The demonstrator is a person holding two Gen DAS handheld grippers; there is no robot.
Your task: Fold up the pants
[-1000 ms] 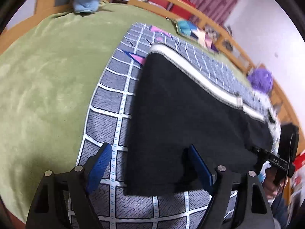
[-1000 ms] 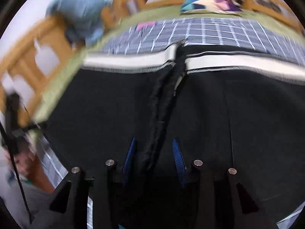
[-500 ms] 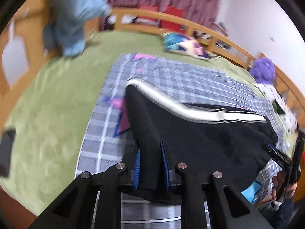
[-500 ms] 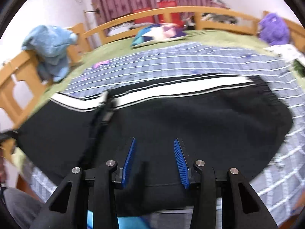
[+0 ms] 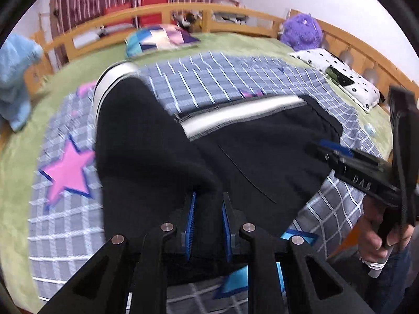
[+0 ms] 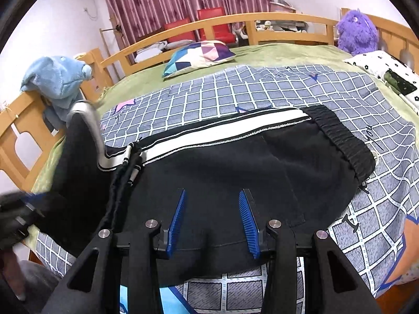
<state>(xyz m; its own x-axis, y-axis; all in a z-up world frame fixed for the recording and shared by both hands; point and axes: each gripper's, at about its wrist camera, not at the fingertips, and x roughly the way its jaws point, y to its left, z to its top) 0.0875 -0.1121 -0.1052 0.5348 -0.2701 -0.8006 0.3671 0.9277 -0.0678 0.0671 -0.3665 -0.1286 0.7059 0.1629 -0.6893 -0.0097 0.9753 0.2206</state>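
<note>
At the far left a blue plush toy [image 6: 56, 83] hangs over the wooden bed rail [image 6: 15, 133], partly cut off in the left wrist view. The left gripper [image 5: 208, 218] has just closed: its blue pads are clamped on a raised fold of the black pants [image 6: 235, 167], whose lifted leg end is blurred. The pants lie across a grey checked blanket [image 6: 235, 91] on the green bed, waistband to the right, white side stripe along the far edge. The right gripper [image 6: 213, 221] stands with its jaws apart over the black cloth; whether its pads press any fabric cannot be told. A purple plush toy [image 6: 356, 32] sits at the far right.
</note>
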